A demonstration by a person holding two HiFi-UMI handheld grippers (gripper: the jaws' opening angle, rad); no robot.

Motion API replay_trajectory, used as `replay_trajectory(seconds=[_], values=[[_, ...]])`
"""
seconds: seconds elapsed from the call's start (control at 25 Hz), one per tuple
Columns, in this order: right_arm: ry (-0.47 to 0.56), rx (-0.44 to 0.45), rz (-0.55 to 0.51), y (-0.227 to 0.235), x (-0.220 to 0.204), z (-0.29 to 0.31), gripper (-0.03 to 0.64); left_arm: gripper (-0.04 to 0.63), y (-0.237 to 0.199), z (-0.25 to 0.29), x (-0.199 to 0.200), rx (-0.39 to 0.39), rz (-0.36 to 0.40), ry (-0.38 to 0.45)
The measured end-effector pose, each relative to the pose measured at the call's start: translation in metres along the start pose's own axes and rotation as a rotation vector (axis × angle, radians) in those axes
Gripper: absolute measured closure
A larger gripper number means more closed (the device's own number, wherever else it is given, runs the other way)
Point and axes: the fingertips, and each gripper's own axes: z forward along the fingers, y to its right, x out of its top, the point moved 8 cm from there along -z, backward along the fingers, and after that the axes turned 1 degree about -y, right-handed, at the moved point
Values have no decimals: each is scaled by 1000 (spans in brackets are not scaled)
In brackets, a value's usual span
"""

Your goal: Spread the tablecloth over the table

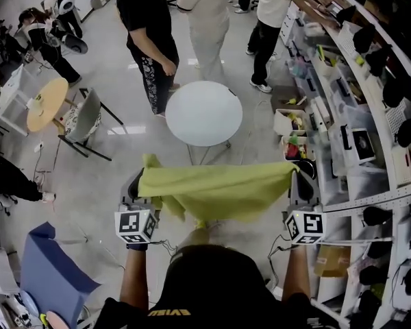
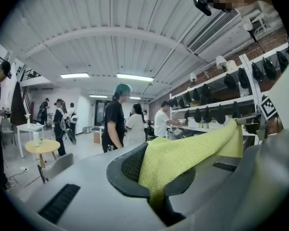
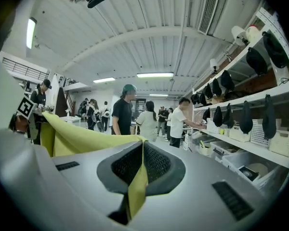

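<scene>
The round white table (image 1: 204,113) stands just ahead of me, uncovered. Short of it I hold the yellow-green tablecloth (image 1: 219,190) in the air, stretched wide so it can drape flat. My left gripper (image 2: 151,177) and right gripper (image 3: 136,170) each clamp an upper corner.

light: bright, ceiling strip lights (image 2: 136,77) | shadows: soft | edges: fisheye bend, dark corners | near foreground: blurred

Both arms reach toward 12 o'clock. The left gripper (image 1: 141,184) and right gripper (image 1: 297,181), held level, each clamp the tablecloth (image 1: 219,189).
</scene>
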Motion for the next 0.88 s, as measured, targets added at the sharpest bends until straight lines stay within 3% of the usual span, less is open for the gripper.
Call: replay_trajectory(seconds=[0.56, 0.88], values=[[3, -38, 36, -58, 49, 124, 612, 577, -122, 102, 22, -71, -23, 49], [10, -37, 29, -44, 59, 159, 612, 577, -125, 137, 30, -77, -14, 66]])
